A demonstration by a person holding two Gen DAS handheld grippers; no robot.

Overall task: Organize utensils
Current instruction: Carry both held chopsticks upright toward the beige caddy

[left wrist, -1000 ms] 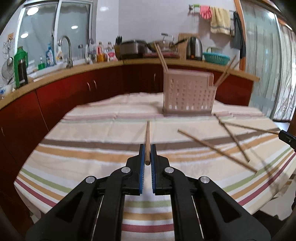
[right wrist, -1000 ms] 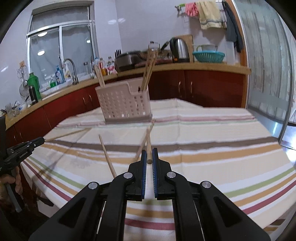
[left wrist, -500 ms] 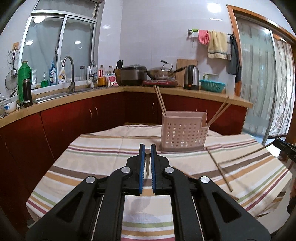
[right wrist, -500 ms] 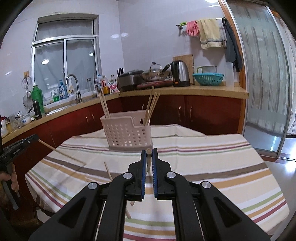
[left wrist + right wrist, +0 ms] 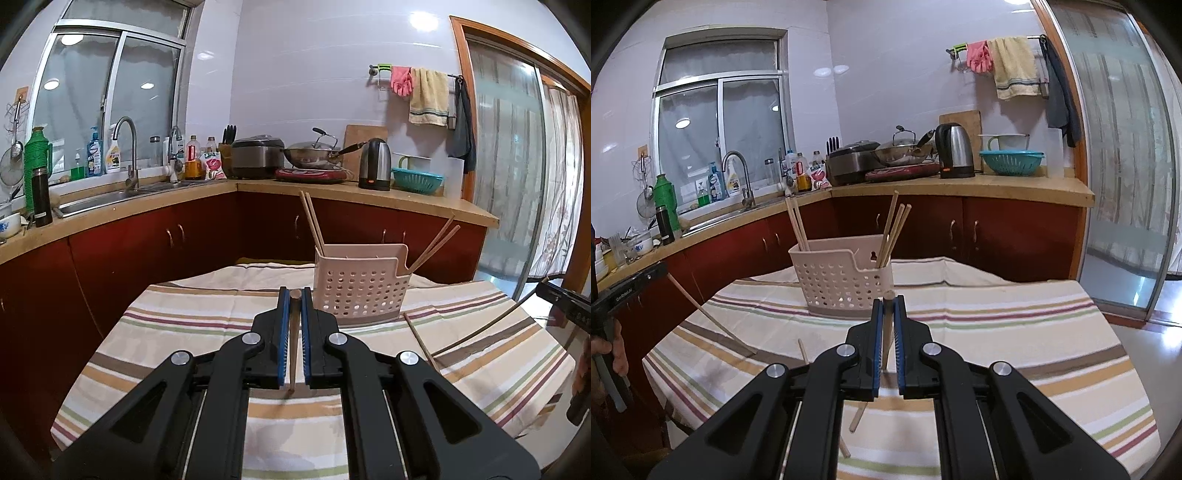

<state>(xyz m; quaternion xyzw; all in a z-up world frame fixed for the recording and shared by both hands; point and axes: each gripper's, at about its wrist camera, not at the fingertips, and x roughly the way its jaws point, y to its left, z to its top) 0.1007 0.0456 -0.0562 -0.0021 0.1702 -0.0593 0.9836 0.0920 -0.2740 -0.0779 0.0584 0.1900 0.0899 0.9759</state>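
Observation:
My left gripper is shut on a wooden chopstick and holds it in the air above the striped tablecloth. My right gripper is likewise shut on a second chopstick. A pink perforated utensil basket stands on the table just beyond both grippers, with a few chopsticks leaning in it. More chopsticks lie loose on the cloth. Each gripper appears at the edge of the other's view, with its chopstick hanging slantwise.
A wooden counter with red cabinets wraps behind the table and carries a sink, bottles, a wok and a kettle. A glass sliding door is to the right. A hand shows at the left edge of the right wrist view.
Both grippers have risen, lifting their chopsticks off the cloth. The table and basket now sit lower in both views, and the held chopsticks have tipped from lying forward to hanging down.

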